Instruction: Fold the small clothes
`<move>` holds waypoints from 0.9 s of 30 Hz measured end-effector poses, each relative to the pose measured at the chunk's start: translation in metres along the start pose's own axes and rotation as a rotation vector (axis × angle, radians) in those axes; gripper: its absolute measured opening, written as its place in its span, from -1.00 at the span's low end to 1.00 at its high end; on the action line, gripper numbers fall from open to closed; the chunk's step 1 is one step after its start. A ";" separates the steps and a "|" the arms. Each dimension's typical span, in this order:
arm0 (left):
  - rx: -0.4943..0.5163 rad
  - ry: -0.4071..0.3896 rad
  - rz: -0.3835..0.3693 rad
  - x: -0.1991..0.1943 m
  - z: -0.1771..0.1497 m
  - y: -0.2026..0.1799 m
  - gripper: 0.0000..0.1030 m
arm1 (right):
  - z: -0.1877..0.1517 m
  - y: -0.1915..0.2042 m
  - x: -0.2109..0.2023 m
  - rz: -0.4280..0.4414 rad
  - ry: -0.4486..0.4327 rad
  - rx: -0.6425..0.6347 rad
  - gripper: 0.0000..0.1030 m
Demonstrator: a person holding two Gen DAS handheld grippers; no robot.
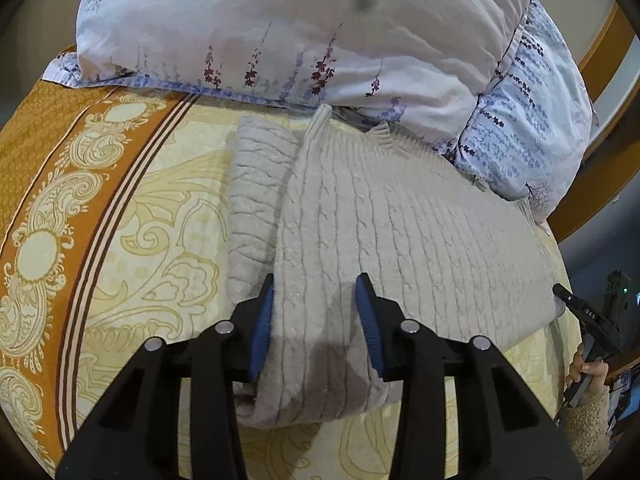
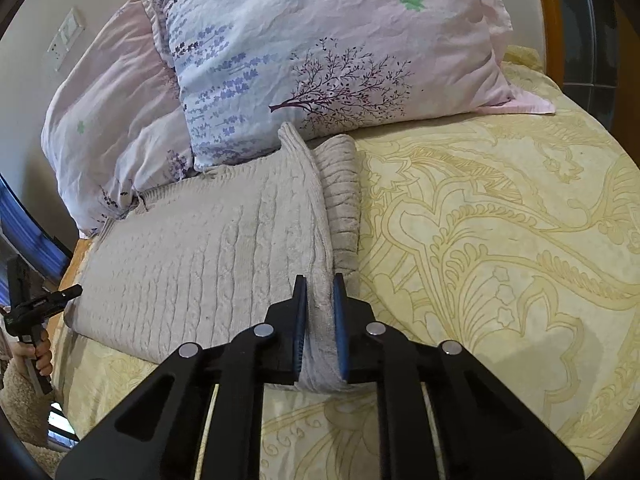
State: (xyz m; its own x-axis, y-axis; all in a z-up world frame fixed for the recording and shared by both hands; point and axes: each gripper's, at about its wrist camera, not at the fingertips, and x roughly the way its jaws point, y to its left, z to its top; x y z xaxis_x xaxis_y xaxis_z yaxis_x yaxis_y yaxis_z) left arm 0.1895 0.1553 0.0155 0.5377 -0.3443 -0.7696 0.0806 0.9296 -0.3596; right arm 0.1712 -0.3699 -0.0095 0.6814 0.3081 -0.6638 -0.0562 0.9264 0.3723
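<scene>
A beige cable-knit sweater (image 1: 400, 232) lies partly folded on the bed, also in the right wrist view (image 2: 208, 248). My left gripper (image 1: 316, 292) is open, its blue pads (image 1: 262, 320) on either side of the sweater's near edge, with cloth between them. My right gripper (image 2: 320, 288) is shut on a raised fold of the sweater at its right edge, next to a folded sleeve (image 2: 340, 196). The other gripper shows at the edge of each view: the right one in the left view (image 1: 584, 316), the left one in the right view (image 2: 44, 304).
Floral pillows (image 1: 300, 28) press on the sweater's far edge, also in the right wrist view (image 2: 320, 52). The yellow patterned bedsheet (image 2: 500, 240) spreads right of the sweater, with an orange border (image 1: 44, 152) at left. A wooden bed frame (image 1: 608, 36) runs behind.
</scene>
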 end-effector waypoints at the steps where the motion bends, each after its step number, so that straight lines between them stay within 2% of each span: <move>1: -0.004 0.000 -0.002 0.000 0.000 0.000 -0.25 | 0.000 0.000 0.000 -0.004 0.003 0.000 -0.72; 6: -0.007 0.005 -0.001 0.000 -0.002 0.001 -0.30 | 0.000 0.003 0.003 -0.007 0.009 -0.010 -0.64; 8: -0.006 0.004 -0.002 0.000 -0.002 0.000 -0.54 | -0.001 0.005 0.003 -0.012 0.007 -0.030 -0.77; 9: -0.007 0.011 -0.011 0.001 -0.002 0.001 -0.72 | -0.001 0.004 0.002 -0.008 0.005 -0.028 -0.82; 11: -0.018 0.008 -0.021 0.000 -0.003 0.003 -0.82 | -0.002 0.002 -0.003 0.014 0.002 -0.004 -0.84; 19: -0.016 0.011 -0.054 -0.009 -0.006 0.011 -0.87 | -0.011 0.001 -0.015 0.015 -0.003 0.027 -0.85; 24: 0.008 0.005 -0.038 -0.009 -0.011 0.012 -0.86 | -0.016 -0.001 -0.008 -0.049 0.020 0.018 -0.85; 27: -0.008 0.006 -0.041 -0.007 -0.008 0.013 -0.79 | -0.015 -0.002 -0.004 -0.054 0.029 0.035 -0.84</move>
State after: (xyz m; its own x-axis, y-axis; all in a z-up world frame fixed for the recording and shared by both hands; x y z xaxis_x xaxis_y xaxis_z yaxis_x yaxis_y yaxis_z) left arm 0.1797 0.1686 0.0119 0.5288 -0.3829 -0.7574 0.0956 0.9136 -0.3951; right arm 0.1578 -0.3696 -0.0177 0.6615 0.2640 -0.7019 0.0066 0.9339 0.3575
